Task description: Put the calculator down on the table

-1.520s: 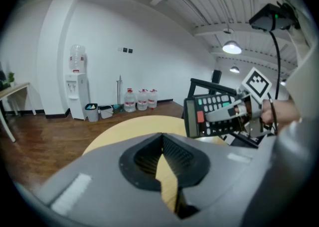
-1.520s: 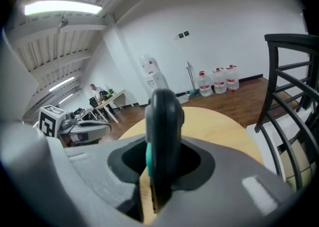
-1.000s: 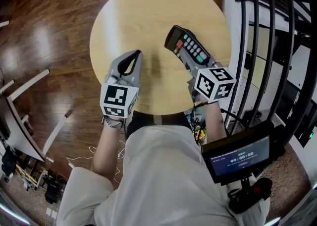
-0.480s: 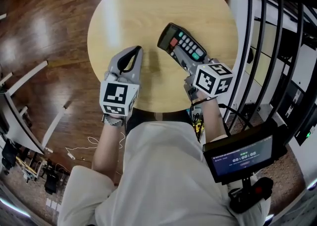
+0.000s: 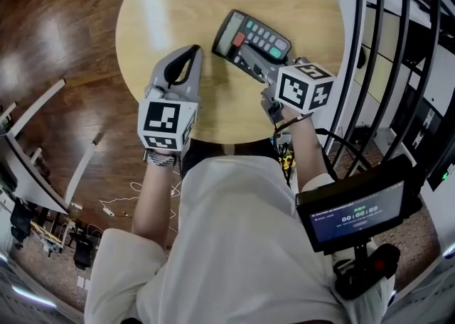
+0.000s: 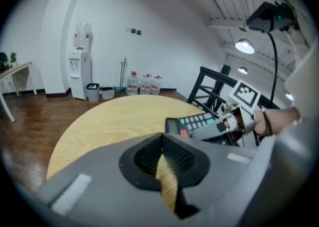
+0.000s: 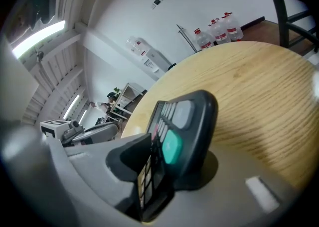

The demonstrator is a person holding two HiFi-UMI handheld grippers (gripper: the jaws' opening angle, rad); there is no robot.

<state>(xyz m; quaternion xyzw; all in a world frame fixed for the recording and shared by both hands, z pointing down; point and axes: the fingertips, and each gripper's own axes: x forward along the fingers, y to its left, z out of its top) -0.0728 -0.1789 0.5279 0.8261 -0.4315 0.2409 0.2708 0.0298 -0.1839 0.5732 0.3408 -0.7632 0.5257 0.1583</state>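
The dark calculator [image 5: 250, 35] with grey, green and red keys lies face up and aslant at the right of the round wooden table [image 5: 178, 3], its far end down at the top. My right gripper [image 5: 252, 61] has it between its jaws, which have just been opening. In the right gripper view the calculator [image 7: 188, 121] leans on the right jaw, and a thin gap shows at the left pad [image 7: 130, 159]. My left gripper [image 5: 193, 52] hovers shut and empty over the table's near left. From the left gripper [image 6: 162, 146] view, the calculator [image 6: 192, 122] is to the right.
A black metal railing [image 5: 398, 31] stands close to the table's right side. A small monitor [image 5: 355, 209] hangs at the person's right hip. Wooden floor surrounds the table. Across the room are a water dispenser [image 6: 79, 66] and water bottles [image 6: 144, 82].
The right gripper has carried the calculator left and lower onto the table, rolling it flatter, and its jaws have spread a little. The left gripper has stayed where it was.
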